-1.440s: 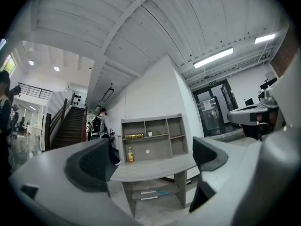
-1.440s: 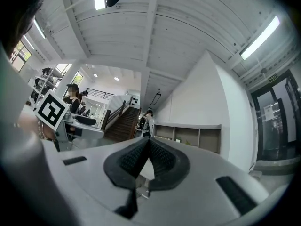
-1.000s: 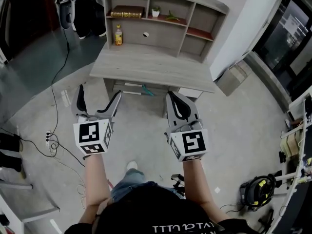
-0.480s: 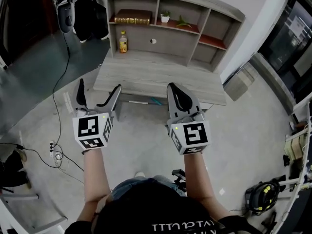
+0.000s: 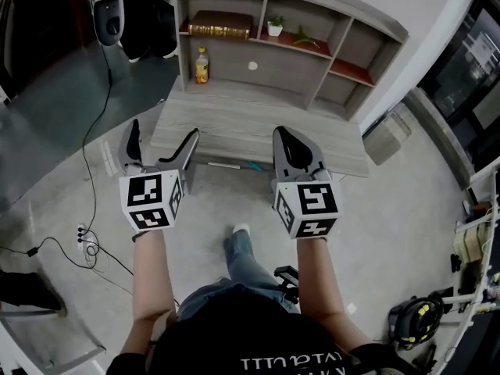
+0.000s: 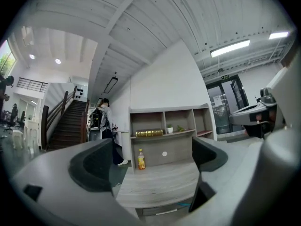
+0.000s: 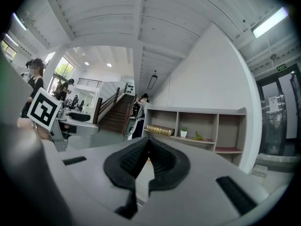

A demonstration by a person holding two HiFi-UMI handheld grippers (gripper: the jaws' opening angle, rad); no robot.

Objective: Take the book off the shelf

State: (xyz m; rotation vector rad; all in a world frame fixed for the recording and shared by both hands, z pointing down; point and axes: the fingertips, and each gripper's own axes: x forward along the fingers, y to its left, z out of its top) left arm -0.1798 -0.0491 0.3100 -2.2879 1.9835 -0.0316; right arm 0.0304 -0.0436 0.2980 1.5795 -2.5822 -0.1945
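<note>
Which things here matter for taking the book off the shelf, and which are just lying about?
Job: book, flat on the shelf; left gripper, open; right gripper, shut.
Lying about: bottle; potted plant; green sprig; desk.

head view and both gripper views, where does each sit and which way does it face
Head view: on the person's head, looking steeply down at the desk; shows both forearms, left gripper, right gripper, a leg.
Left gripper view: on the left gripper, facing the shelf between its open jaws.
Right gripper view: on the right gripper, facing the shelf over its shut jaws.
Shared: all show the book on the shelf.
</note>
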